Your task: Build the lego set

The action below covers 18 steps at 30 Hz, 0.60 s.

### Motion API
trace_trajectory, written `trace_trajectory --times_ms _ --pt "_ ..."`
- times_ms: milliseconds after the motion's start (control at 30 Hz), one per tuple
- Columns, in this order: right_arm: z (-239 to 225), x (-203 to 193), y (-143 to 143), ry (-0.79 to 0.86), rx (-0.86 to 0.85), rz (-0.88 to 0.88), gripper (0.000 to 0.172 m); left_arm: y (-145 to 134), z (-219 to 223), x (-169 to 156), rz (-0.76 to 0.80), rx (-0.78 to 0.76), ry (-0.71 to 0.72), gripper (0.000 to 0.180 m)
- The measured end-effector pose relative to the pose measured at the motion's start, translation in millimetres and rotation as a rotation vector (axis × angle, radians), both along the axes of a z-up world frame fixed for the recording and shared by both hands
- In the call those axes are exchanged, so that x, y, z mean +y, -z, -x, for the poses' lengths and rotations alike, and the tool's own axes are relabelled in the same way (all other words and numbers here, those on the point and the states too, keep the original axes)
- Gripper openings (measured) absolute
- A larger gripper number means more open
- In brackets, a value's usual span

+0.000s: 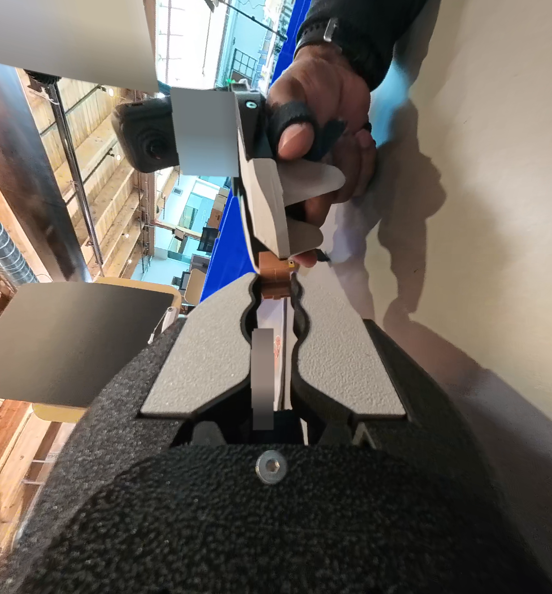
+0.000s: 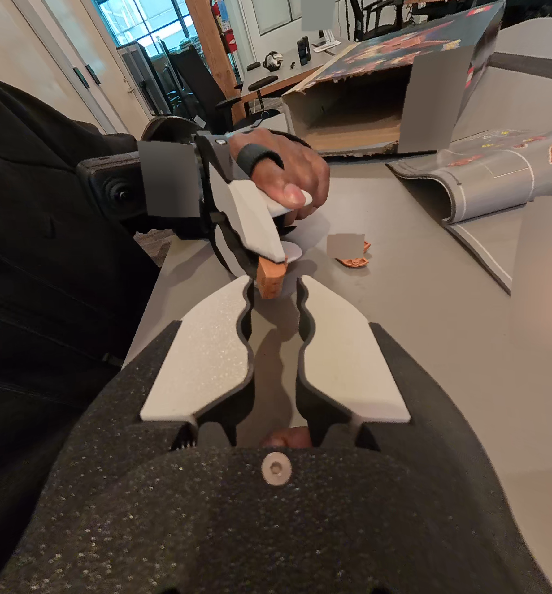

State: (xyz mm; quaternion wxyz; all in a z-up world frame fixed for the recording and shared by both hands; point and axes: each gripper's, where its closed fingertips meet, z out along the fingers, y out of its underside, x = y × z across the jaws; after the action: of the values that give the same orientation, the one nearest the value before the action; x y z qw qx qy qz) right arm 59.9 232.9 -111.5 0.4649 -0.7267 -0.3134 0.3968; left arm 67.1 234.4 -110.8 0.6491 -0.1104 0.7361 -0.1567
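The left hand-held gripper [image 1: 275,286] clamps a brown brick assembly [image 1: 274,279] between its pads. The right hand-held gripper [image 2: 275,286] stands narrowly open around that assembly's end, right pad clear. An orange piece [image 2: 355,262] lies on the grey tabletop [image 2: 429,321] at two o'clock.

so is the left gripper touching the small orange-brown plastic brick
Touching: the right wrist view shows the left gripper clamped on the orange-brown plastic brick at its upper end, holding it aloft.

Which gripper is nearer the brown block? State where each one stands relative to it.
Left. The left gripper clamps the brown block between its fingertips. The right gripper stands open around the block's other end, with a clear gap at its right finger.
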Motion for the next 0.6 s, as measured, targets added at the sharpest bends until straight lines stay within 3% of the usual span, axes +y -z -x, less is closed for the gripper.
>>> trace_trajectory --times_ms 100,333,600 --pt "2 -1 -1 0.003 -0.014 -0.033 0.015 1 -1 -1 0.010 0.004 -0.003 0.017" --pt "-9 9 -4 0.089 -0.061 -0.107 0.014 0 -4 10 0.129 0.028 -0.059 0.019" --pt "-28 20 -6 0.193 -0.194 -0.278 0.013 -10 -6 23 0.508 0.100 -0.121 0.021"
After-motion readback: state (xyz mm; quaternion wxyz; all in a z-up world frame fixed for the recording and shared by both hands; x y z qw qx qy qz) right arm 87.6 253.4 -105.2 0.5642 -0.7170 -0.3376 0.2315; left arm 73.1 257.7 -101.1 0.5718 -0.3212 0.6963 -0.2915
